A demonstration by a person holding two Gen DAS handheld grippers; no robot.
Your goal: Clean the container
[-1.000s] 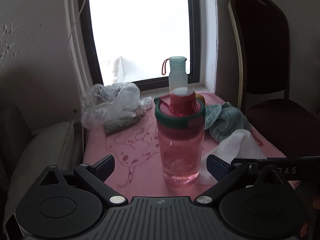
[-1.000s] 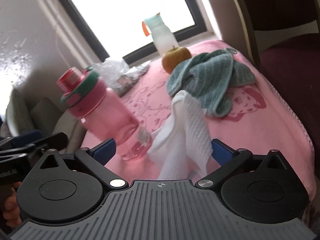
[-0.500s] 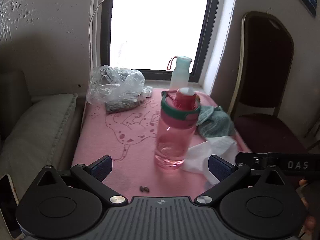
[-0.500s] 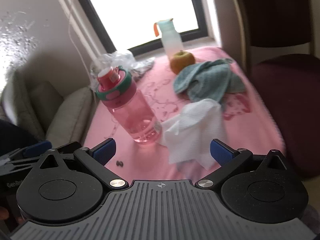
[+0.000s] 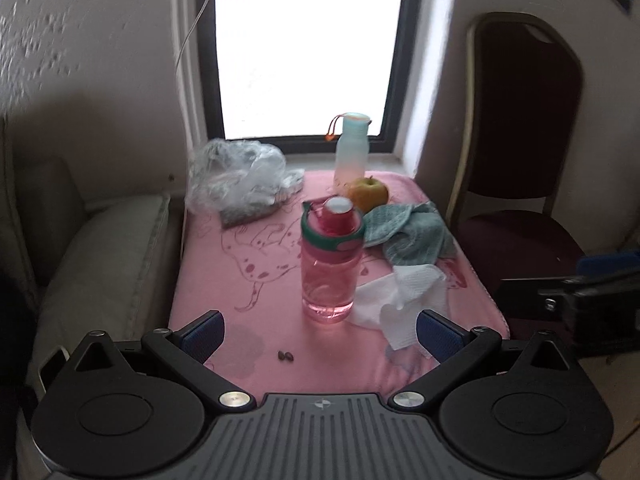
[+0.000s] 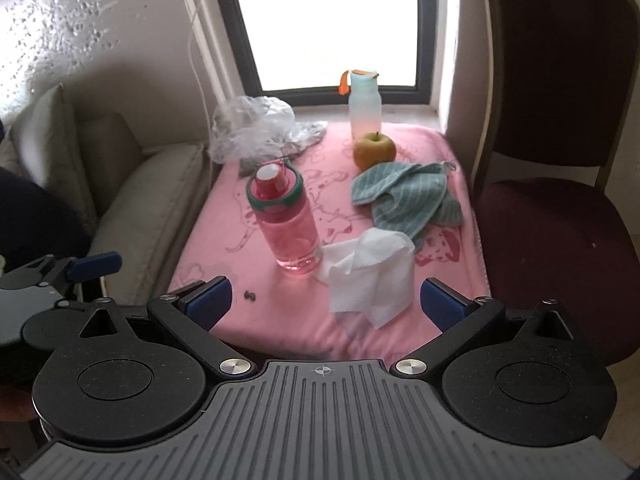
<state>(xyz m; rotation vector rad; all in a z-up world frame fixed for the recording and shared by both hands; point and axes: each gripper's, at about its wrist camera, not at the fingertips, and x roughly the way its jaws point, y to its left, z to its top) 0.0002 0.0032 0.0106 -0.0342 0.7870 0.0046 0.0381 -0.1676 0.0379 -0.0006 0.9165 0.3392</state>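
From the left wrist view, my left gripper (image 5: 319,332) is spread wide and holds nothing. The pink bottle (image 5: 330,264) stands upright on the pink table cloth (image 5: 224,256), straight ahead of this gripper and almost on the middle line between its two fingers, with some free cloth between. Its long axis is vertical and the cap is closed on top. The white paper towel (image 5: 404,300) lies crumpled and touches the bottle base on the right side. Behind it I see a green cloth (image 5: 412,236), an apple (image 5: 368,194) and a pale bottle (image 5: 351,148) by the window.

From the right wrist view, my right gripper (image 6: 325,300) is also spread and empty. Here the pink bottle (image 6: 286,220) is ahead but a little to the left of the middle line, and the white paper towel (image 6: 372,272) lies directly in front, nearer than the bottle. The left gripper (image 6: 80,268) shows at the left edge.

I judge that the left gripper is better lined up to hold the bottle around its body, and the right one is nearer to the towel for wiping.
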